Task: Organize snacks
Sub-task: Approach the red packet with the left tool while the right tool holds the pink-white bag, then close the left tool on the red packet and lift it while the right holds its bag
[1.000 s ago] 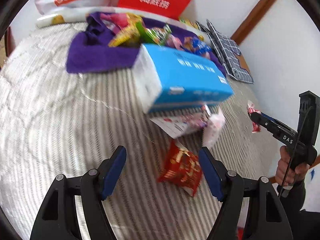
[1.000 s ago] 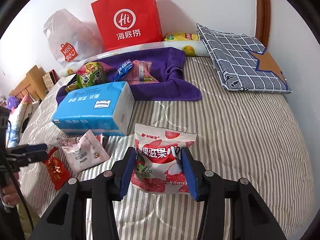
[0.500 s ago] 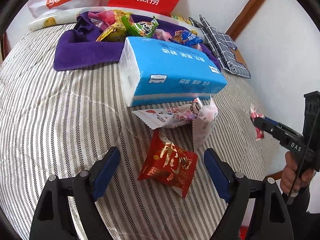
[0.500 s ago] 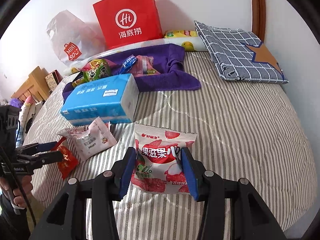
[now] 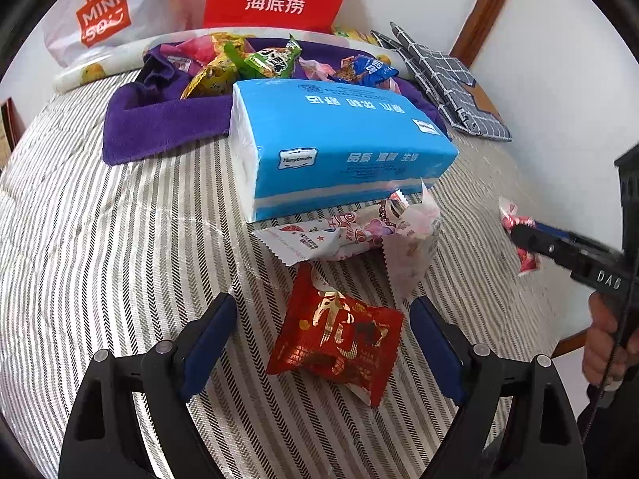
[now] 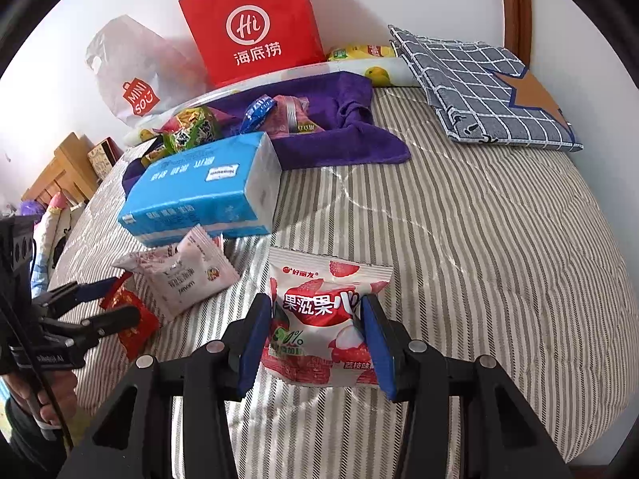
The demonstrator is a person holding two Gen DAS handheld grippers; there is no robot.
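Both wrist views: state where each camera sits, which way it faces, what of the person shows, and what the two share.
Left wrist: on the left gripper, angled down at the striped bed cover; open jaws straddle the red foil snack packet; the other hand shows at right.
Right wrist: on the right gripper, angled down toward the red paper bag; pads clamp the white lychee snack pack; a hand at left.
Shared: blue tissue pack, purple towel, both snacks.
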